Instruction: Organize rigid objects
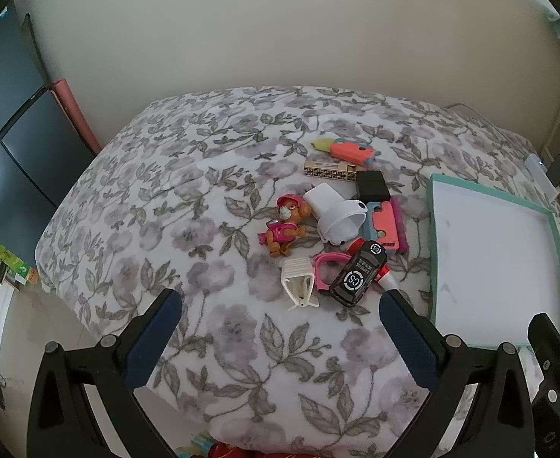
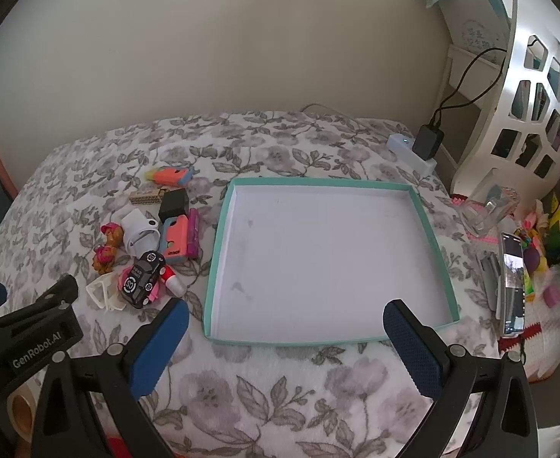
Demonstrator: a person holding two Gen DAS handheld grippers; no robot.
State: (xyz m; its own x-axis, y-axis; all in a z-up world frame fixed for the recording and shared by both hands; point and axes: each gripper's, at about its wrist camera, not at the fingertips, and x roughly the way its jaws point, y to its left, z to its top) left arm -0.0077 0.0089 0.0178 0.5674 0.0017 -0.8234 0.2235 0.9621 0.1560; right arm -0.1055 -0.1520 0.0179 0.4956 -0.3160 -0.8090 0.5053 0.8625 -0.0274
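Both wrist cameras look forward and down over the flowered bed (image 1: 203, 198) from its near edge. Left faces the toys (image 1: 337, 229), right the tray (image 2: 219, 229); both show both.

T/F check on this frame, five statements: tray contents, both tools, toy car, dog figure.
1. The teal-rimmed tray has nothing in it. True.
2. The left tool is shut on the black toy car. False: it is open and holds nothing; the car lies on the floral blanket.
3. The right tool is open. True.
4. The pink dog figure sits inside the tray. False: it lies on the blanket among the toys, left of the tray.
5. The car rests partly on a pink ring. True.
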